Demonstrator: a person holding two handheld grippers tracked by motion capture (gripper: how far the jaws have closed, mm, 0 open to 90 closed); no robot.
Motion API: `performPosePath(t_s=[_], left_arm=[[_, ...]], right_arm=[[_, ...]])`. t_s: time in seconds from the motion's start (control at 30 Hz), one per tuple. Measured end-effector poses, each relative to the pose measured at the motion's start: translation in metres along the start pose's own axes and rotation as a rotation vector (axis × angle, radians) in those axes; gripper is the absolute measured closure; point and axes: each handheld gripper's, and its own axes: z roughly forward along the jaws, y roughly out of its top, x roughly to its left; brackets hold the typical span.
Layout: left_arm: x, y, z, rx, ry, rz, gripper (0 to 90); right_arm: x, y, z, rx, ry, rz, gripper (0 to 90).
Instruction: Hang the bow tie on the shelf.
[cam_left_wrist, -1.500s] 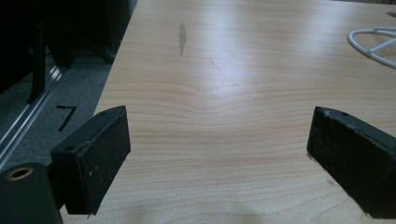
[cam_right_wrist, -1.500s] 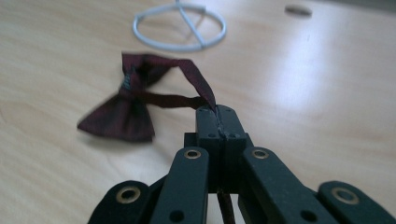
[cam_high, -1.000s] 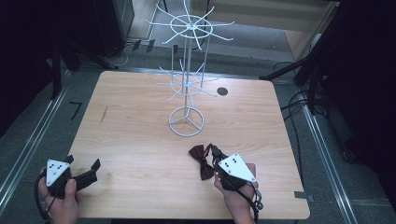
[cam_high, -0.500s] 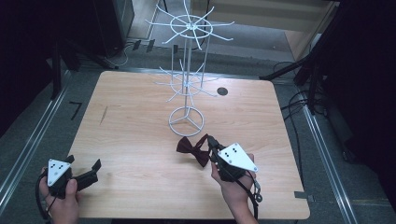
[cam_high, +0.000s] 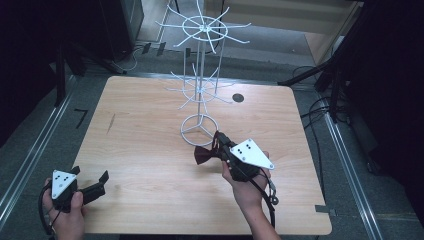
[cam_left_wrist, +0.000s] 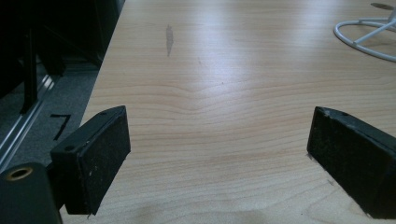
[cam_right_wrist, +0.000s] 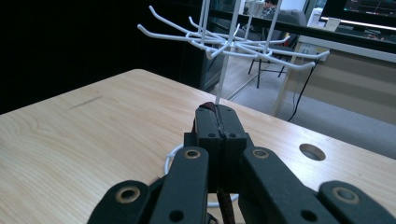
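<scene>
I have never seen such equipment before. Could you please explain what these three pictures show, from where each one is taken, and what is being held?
A person sits at a wooden table and holds a hand-operated grasping tool in each hand; there is no robot arm.

The high view looks down from above. The left tool is near the table's front left corner. The right tool is near the middle, close to the round base of a white wire display stand with hooks.

The other two pictures come from cameras mounted on the tools. In the left gripper view, the two black jaws stand wide apart with bare table between them, so it holds nothing. In the right gripper view, the jaws are closed on a dark red bow tie, a strip of which shows between them.
</scene>
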Motion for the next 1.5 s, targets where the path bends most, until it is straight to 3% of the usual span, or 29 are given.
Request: performPosePath(t_s=[0.57, 1.1, 1.5], left_arm=[[0.0, 0.0, 0.001, -0.001, 0.0, 0.004, 6.5], [0.0, 0.0, 0.001, -0.002, 0.0, 0.008, 6.5], [0.0, 0.0, 0.001, 0.001, 0.002, 0.012, 6.5]], right_arm=[[-0.002, 0.028, 0.015, -0.017, -0.004, -0.015, 90.0], [-0.002, 0.045, 0.029, -0.019, -0.008, -0.037, 90.0], [-0.005, 0.051, 0.04, -0.002, -0.016, -0.027, 90.0]])
